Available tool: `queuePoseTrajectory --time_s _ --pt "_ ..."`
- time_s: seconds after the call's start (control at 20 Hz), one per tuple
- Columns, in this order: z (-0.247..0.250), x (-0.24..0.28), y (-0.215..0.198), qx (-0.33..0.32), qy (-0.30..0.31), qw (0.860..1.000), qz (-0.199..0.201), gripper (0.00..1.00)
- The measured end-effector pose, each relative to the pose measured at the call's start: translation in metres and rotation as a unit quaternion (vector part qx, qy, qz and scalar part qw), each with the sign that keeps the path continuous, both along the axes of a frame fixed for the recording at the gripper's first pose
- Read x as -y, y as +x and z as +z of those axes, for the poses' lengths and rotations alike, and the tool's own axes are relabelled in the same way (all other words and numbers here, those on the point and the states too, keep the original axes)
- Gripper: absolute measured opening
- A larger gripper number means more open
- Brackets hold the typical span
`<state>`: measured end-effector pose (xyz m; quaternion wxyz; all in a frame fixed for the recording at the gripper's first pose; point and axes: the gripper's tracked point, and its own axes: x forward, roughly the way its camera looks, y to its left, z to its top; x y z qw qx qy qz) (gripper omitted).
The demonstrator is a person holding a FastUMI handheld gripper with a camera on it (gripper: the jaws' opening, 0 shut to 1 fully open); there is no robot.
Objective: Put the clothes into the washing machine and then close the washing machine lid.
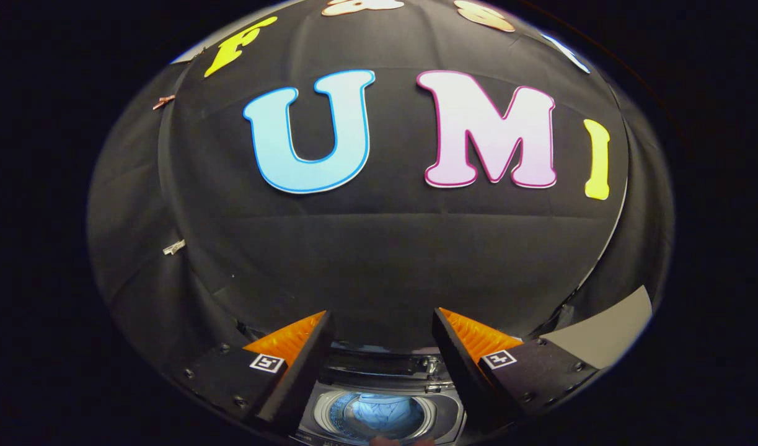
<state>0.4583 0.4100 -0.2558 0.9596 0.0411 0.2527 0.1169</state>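
Note:
My gripper (pixel 382 322) is open, its two fingers spread wide with nothing between them. Below and between the fingers sits the washing machine (pixel 444 412), seen from above, its lid raised so the round drum opening shows. Light blue clothes (pixel 382 414) lie inside the drum. The machine's dark rear panel (pixel 385 375) runs across just behind the opening. The gripper hangs well above the machine and points mostly at the booth wall beyond it.
The black cloth wall (pixel 379 260) rises close behind the machine. A pale grey surface (pixel 608 334) shows past the right finger. A small clip (pixel 173 248) is pinned to the cloth at the left.

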Motion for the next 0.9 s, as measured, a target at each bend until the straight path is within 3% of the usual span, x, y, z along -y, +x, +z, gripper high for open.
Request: queuePoseTrajectory --time_s 0.55,0.9 --pt "-0.071 -0.026 0.018 -0.068 -0.021 0.997 0.007 0.99" --pt "-0.071 -0.022 0.01 -0.058 0.005 0.998 0.01 1.0"
